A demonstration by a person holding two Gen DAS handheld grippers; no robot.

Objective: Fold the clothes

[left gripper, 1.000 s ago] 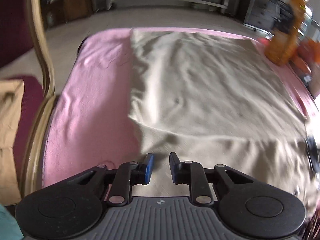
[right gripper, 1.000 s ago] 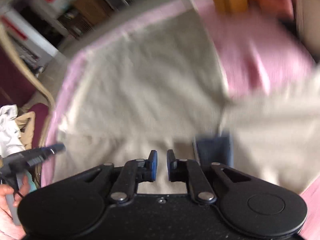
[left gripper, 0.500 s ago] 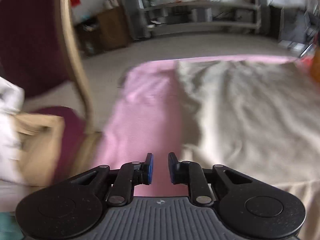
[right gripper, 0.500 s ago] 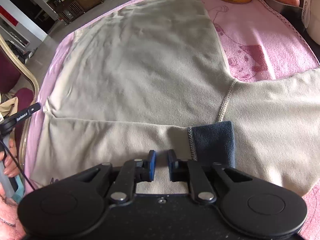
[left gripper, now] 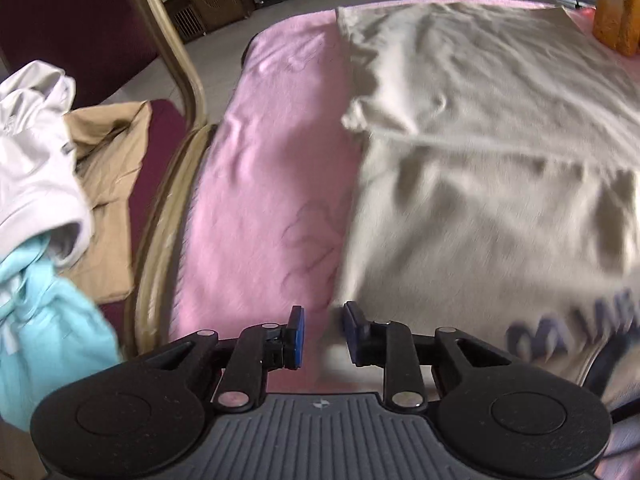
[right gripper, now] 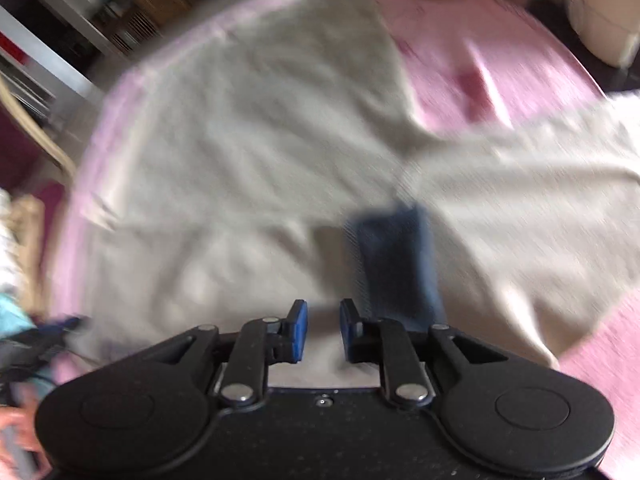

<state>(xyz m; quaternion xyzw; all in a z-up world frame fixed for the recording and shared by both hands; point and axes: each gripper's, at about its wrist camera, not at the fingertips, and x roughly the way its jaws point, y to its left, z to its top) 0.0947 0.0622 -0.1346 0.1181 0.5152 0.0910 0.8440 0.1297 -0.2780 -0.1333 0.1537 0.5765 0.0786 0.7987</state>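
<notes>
The beige sweatshirt [left gripper: 480, 128] lay spread flat on a pink blanket [left gripper: 264, 184], covering most of it, with dark blue lettering [left gripper: 576, 328] showing near its close edge in the left wrist view. In the right wrist view the same garment [right gripper: 248, 128] stretched away from the camera, one sleeve [right gripper: 540, 184] reaching out to the right across the pink cover [right gripper: 492, 80], and a dark blue collar patch [right gripper: 396, 256] sat just ahead of the tool. That view was blurred.

The left gripper [left gripper: 323, 330] hung over the near left edge of the garment, where beige fabric met pink; its blue-padded fingers [left gripper: 297, 330] stood slightly apart with nothing clamped between them. The right gripper [right gripper: 323, 328] hovered low over the cloth just left of the collar patch, its pads likewise parted a little and empty, though whether they brushed the fabric could not be told.

To the left of the blanket stood a chair with a curved wooden frame [left gripper: 176, 52] and maroon upholstery. On its seat lay a heap of other clothes: a white garment [left gripper: 36, 152], a tan one [left gripper: 112, 184] and a light blue one [left gripper: 48, 320]. An orange-yellow container [left gripper: 616, 16] stood at the far right edge of the blanket.
</notes>
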